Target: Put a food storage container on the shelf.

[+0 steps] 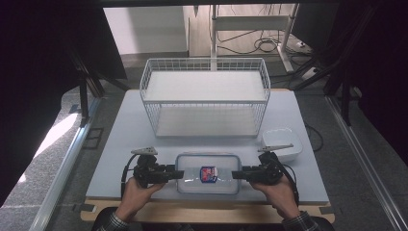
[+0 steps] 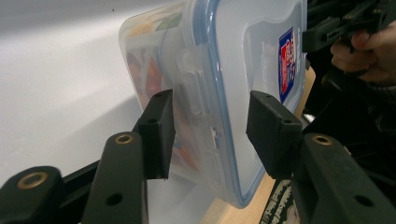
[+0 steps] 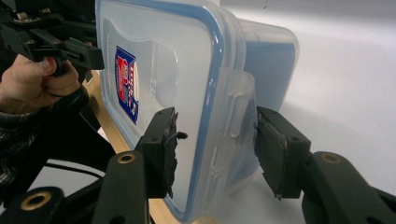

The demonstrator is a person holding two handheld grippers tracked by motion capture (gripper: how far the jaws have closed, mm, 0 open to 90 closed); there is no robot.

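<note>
Gripping the clear lidded food container (image 1: 208, 173) from both short ends, I have the left gripper (image 1: 179, 173) on its left end and the right gripper (image 1: 235, 174) on its right, each with one jaw over the blue-rimmed lid and one under the base. Both pairs of jaws look clamped on the side latch flaps, as the two gripper views show. The container sits at the near edge of the pale grey table mat (image 1: 120, 144), its long axis running left to right, straight between my two hands, so neither hand is nearer; any lift has to go up evenly or the box will tilt (there is coloured food inside, seen through the wall). Directly beyond it stands the white wire basket shelf (image 1: 204, 96), open toward me, and a small white dish (image 1: 284, 142) lies just behind the right gripper. The mat is smooth and bare elsewhere; cables and a stand lie on the floor beyond.
</note>
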